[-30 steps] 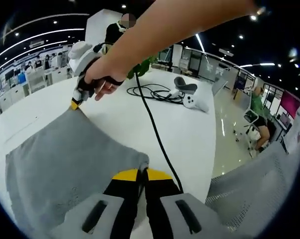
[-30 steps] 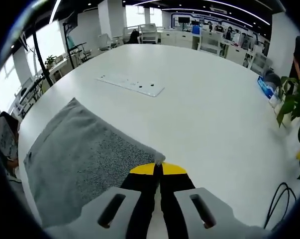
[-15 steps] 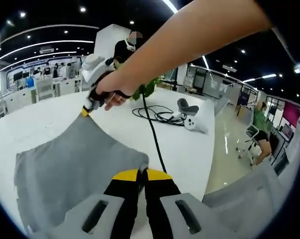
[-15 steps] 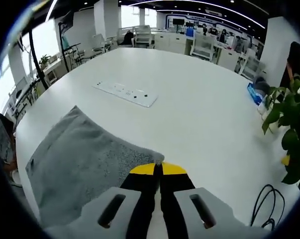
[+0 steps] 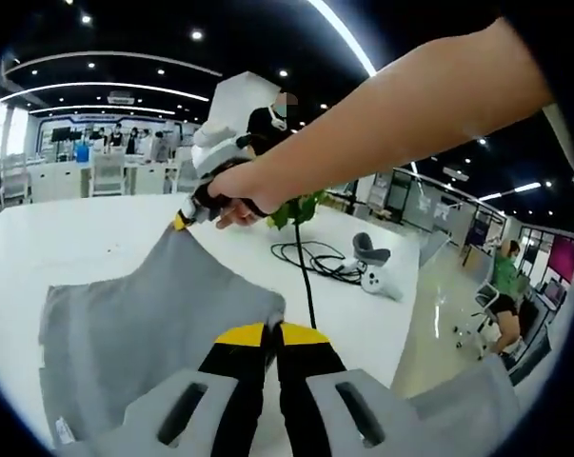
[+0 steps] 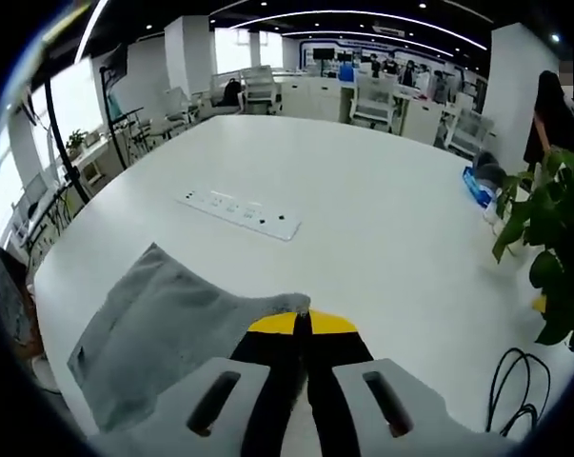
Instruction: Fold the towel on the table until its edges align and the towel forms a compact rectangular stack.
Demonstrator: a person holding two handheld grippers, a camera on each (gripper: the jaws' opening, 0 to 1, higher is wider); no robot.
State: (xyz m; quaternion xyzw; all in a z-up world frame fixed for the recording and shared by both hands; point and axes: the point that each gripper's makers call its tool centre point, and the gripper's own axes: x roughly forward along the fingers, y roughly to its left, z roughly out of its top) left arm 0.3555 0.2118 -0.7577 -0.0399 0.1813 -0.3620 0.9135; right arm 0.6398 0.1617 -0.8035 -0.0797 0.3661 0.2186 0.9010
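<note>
Left gripper view first: the grey towel (image 5: 144, 333) hangs spread between two pinched corners, its far-left edge drooping toward the white table (image 5: 68, 238). The left gripper (image 5: 270, 328) has its yellow-tipped jaws pressed together on the near corner of the cloth, right at the tips. Farther off, the right gripper (image 5: 184, 219), in the person's hand (image 5: 237, 190), is pinching the other corner, and the fabric runs taut-ish between the two. I judge the reason for holding both corners up is to carry that edge over and lay it onto the opposite edge in one fold. To the right lie a black cable (image 5: 310, 257) and a white controller (image 5: 374, 271), well apart from the cloth.

Over to the right gripper view: the towel (image 6: 158, 328) falls away to the left, sagging over the near table edge. The right gripper (image 6: 303, 322) is closed on its corner, jaws together with grey cloth caught at the tips. Ahead, a white power strip (image 6: 241, 211) lies on the table (image 6: 391, 248), near the towel's far edge but not touching. Beyond it the tabletop is broad and bare, plenty of room for laying the fold. At far right, a green plant (image 6: 553, 257) and a cable loop (image 6: 515, 390) sit clear of the path.
</note>
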